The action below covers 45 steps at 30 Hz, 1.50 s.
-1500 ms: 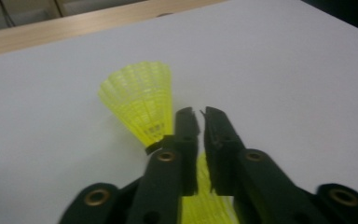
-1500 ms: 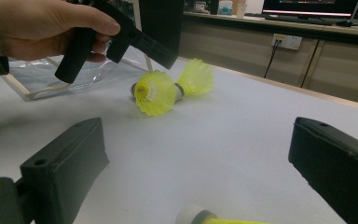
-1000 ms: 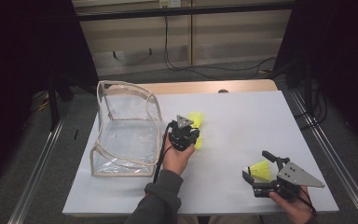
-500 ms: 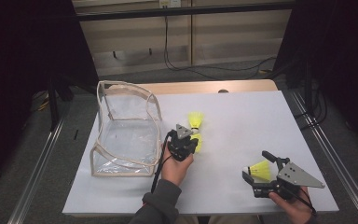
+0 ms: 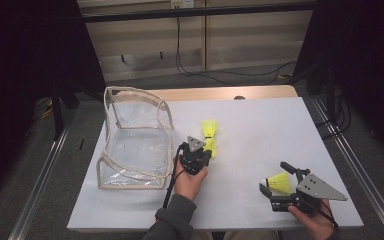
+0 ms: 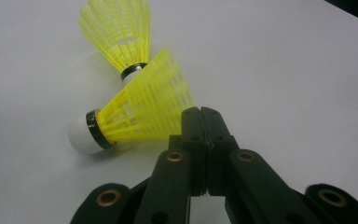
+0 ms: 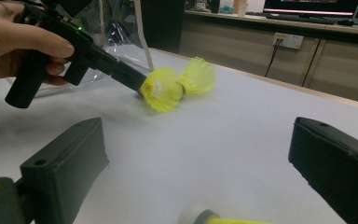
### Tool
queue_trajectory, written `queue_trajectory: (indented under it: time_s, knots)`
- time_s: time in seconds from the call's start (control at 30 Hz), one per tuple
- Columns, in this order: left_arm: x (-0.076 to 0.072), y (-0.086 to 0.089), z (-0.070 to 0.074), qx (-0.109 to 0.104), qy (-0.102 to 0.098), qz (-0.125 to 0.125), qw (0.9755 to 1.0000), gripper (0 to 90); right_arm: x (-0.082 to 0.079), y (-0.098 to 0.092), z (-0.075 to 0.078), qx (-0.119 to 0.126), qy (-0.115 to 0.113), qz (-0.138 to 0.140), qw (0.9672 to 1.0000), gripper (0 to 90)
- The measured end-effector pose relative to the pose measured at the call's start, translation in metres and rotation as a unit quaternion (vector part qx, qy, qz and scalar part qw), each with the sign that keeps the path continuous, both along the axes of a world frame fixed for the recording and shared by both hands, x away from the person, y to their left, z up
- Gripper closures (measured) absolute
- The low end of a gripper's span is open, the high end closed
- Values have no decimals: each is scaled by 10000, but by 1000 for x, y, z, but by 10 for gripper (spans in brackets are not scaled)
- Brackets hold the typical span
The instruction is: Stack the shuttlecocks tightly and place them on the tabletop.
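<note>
While my left jaws pinch a shuttlecock skirt, my right jaws stand wide around another.

From the left: a clear plastic pouch with beige piping (image 5: 130,142) stands open on the white table (image 5: 260,130). Just beside it, my left gripper (image 5: 203,149) has its jaws pressed together, and the skirt rim of the nearer yellow plastic shuttlecock with a white cork and black band (image 6: 130,119) is caught at their tips; that shuttlecock lies on its side, cork away from the jaws. A second yellow shuttlecock (image 6: 121,35) lies touching it, just beyond. Well apart, near the table's front right edge, my right gripper (image 5: 276,182) is spread, a third yellow shuttlecock (image 5: 278,181) lying between the jaws, neither pad pressing it.
</note>
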<state>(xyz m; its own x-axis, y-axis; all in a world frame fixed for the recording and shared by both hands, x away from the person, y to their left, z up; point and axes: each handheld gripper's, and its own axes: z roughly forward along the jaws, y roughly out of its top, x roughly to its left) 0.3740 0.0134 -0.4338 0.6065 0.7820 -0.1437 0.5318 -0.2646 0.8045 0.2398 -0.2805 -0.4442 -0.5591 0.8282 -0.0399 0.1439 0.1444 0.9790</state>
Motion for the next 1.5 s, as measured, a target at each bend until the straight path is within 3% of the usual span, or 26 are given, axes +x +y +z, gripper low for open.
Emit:
queue_trajectory:
  time_s: [0.37,0.67,0.73,0.77,0.87,1.17,1.5]
  knots:
    - [4,-1,-2,41,27,26,10000,888,0,0,0,11,-9,2,10000,33]
    - [-1,-2,-5,148,100,-42,9998,886,0,0,0,8,-14,-3,10000,33]
    - [-2,-4,-8,55,124,32,9999,885,-1,0,1,4,-23,17,10000,33]
    - [-1,-3,-8,209,137,-55,9997,885,0,0,1,-7,-30,18,10000,33]
    - [0,-3,-9,241,147,-86,9996,883,0,0,0,14,-10,-4,10000,33]
    - [5,-9,-5,155,88,-29,9998,883,0,0,1,13,-20,-4,10000,33]
    - [4,-13,-4,154,123,-134,9997,876,0,0,1,11,-21,-2,10000,33]
